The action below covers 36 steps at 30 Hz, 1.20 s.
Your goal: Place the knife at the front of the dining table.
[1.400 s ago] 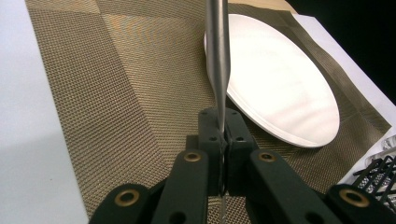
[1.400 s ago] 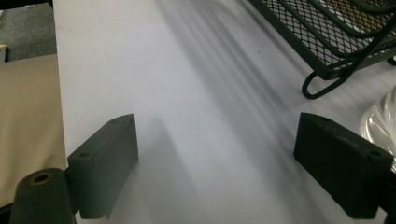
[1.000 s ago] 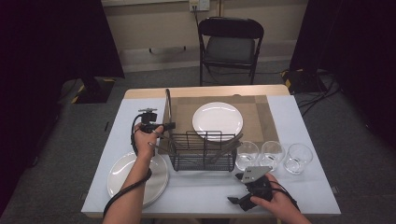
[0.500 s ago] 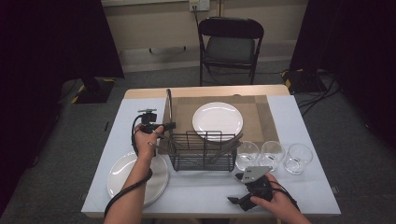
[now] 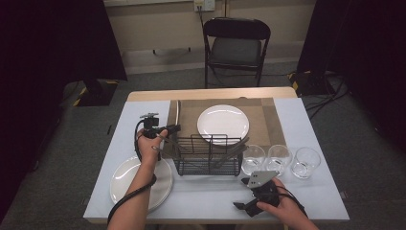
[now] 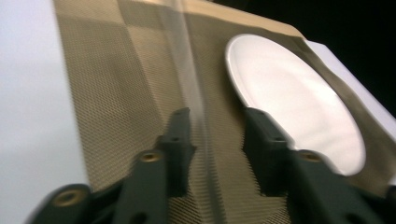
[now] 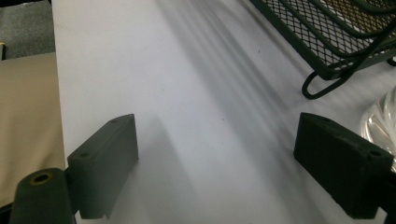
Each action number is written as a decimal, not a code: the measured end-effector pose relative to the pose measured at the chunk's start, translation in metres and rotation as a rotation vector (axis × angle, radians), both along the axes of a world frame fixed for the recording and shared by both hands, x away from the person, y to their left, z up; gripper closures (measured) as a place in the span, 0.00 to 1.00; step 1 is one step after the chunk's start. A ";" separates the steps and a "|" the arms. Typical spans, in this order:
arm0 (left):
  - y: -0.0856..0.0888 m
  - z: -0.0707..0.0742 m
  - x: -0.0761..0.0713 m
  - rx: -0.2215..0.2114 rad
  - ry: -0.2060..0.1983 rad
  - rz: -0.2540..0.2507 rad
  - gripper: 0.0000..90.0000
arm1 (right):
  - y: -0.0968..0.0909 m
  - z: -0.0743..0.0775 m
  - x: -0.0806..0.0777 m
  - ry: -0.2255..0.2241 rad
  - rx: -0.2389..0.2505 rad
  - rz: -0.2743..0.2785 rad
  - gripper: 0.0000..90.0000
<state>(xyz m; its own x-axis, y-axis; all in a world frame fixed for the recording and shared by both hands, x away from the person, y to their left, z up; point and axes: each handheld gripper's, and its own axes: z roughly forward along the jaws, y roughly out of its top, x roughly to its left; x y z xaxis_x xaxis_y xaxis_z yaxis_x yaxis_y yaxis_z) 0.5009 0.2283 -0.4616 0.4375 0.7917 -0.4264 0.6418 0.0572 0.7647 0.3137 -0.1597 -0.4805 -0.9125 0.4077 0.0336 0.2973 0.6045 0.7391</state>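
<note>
Near me, my right gripper (image 5: pixel 243 207) rests on the white table (image 5: pixel 201 201), jaws wide apart and empty, just short of the wire rack (image 5: pixel 208 155). Farther left, my left gripper (image 6: pixel 212 133) pinches an upright clear plate (image 5: pixel 178 111) edge-on over the mat (image 6: pixel 121 88), beside a white plate (image 5: pixel 223 124).

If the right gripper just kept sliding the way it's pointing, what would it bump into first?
Probably nothing soon. The right gripper is open, with bare white table ahead between its jaws. The wire rack and a glass sit off to one side, though depth is unclear.
</note>
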 end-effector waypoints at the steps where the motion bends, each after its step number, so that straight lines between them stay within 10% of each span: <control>1: 0.001 0.001 0.000 0.039 -0.007 0.012 0.61 | 0.000 0.000 0.000 0.000 0.000 -0.001 0.14; 4: 0.004 0.002 0.000 0.130 0.014 0.052 0.43 | 0.000 0.000 0.000 0.003 0.001 0.000 0.14; 12: 0.009 0.011 -0.008 0.266 0.004 -0.001 0.41 | 0.000 0.000 0.000 0.003 0.003 -0.001 0.14; 36: 0.009 0.008 -0.040 0.371 0.044 -0.044 0.43 | 0.001 0.000 -0.001 -0.005 -0.005 -0.001 0.14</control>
